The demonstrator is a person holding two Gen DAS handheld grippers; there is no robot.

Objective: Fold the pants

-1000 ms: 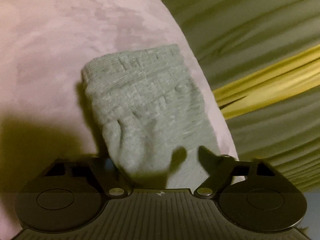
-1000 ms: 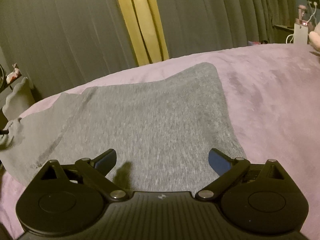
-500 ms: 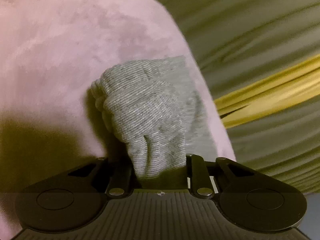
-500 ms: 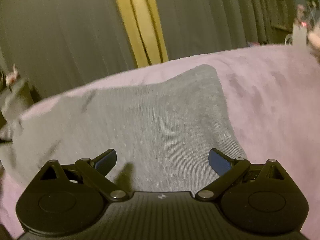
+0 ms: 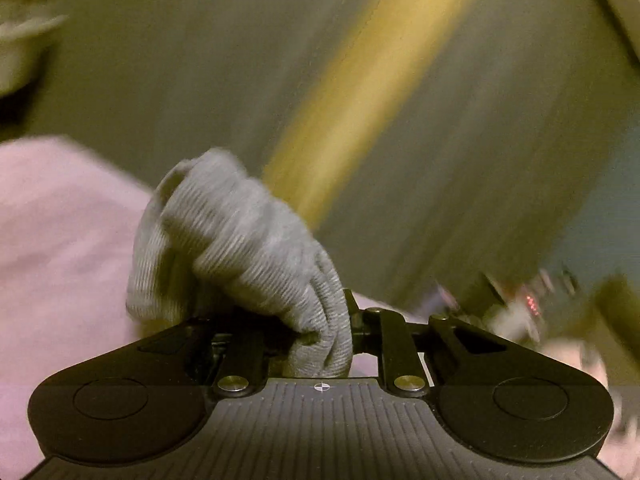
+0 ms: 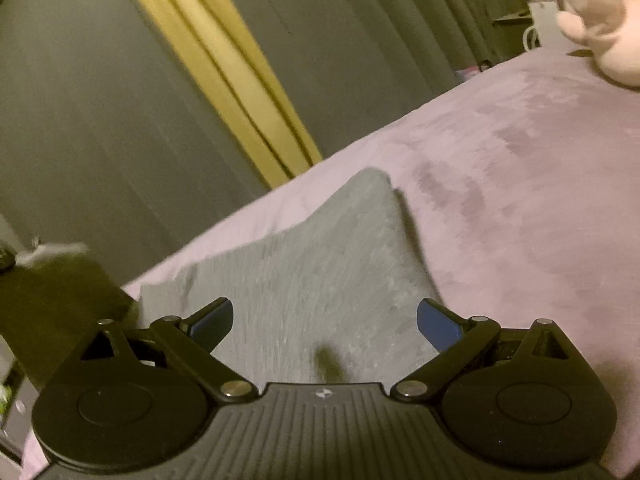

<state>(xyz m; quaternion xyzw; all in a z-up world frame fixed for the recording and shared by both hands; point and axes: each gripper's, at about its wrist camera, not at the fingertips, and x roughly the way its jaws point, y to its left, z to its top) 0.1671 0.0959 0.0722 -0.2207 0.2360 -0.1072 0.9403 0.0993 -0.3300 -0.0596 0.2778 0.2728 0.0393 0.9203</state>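
Note:
The grey ribbed pants (image 6: 320,280) lie on a pink bed cover (image 6: 520,200) in the right wrist view. Over their near part my right gripper (image 6: 325,322) stands open, its blue pads wide apart with nothing clamped. In the left wrist view my left gripper (image 5: 316,332) is shut on a bunched end of the pants (image 5: 240,248). That bunch is lifted off the pink cover (image 5: 60,240) and folds over the fingers, hiding the tips. The left view is blurred by motion.
Grey curtains with a yellow strip (image 6: 224,80) hang behind the bed. A pink plush toy (image 6: 600,28) sits at the far right on the cover. A dark object (image 6: 60,300) stands at the bed's left edge.
My left gripper closed on the end of the pants, then lifted it and rolled, so the curtains now fill its view. My right gripper tilted and shifted slightly, still open.

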